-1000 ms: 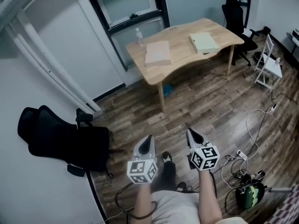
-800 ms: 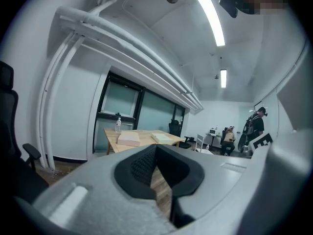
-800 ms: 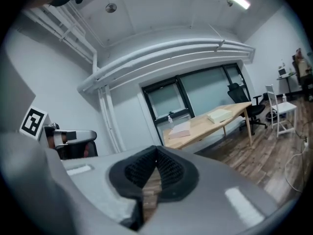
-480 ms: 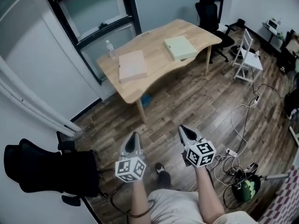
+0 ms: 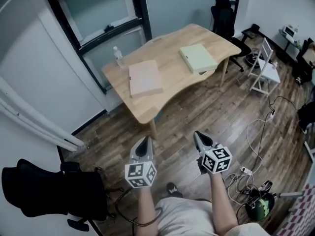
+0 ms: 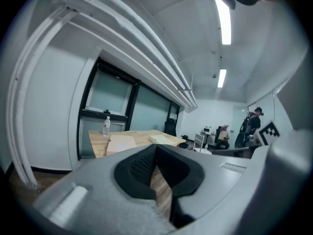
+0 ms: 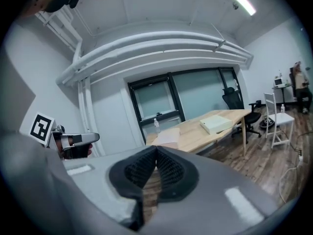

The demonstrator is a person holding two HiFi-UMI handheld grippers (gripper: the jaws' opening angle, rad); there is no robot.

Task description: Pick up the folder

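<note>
A wooden table point(image 5: 172, 82) stands ahead by the window. On it lie a pinkish folder point(image 5: 144, 78) at the left and a pale green folder point(image 5: 197, 58) at the right. Both show in the left gripper view, pinkish folder point(image 6: 121, 143) and green folder point(image 6: 164, 139), and in the right gripper view, pinkish folder point(image 7: 167, 138) and green folder point(image 7: 215, 124). My left gripper point(image 5: 143, 145) and right gripper point(image 5: 200, 139) are held side by side over the wooden floor, well short of the table. Both are shut with nothing in them.
A clear water bottle point(image 5: 118, 57) stands at the table's back left corner. A black office chair point(image 5: 47, 189) is at my left, another black chair point(image 5: 225, 18) behind the table, a white folding chair point(image 5: 264, 68) at the right. Cables and a power strip point(image 5: 244, 170) lie on the floor at right.
I have walked toward the table with both grippers held out in front. The table now sits larger and more central, and the black chair at my left has slid back.
</note>
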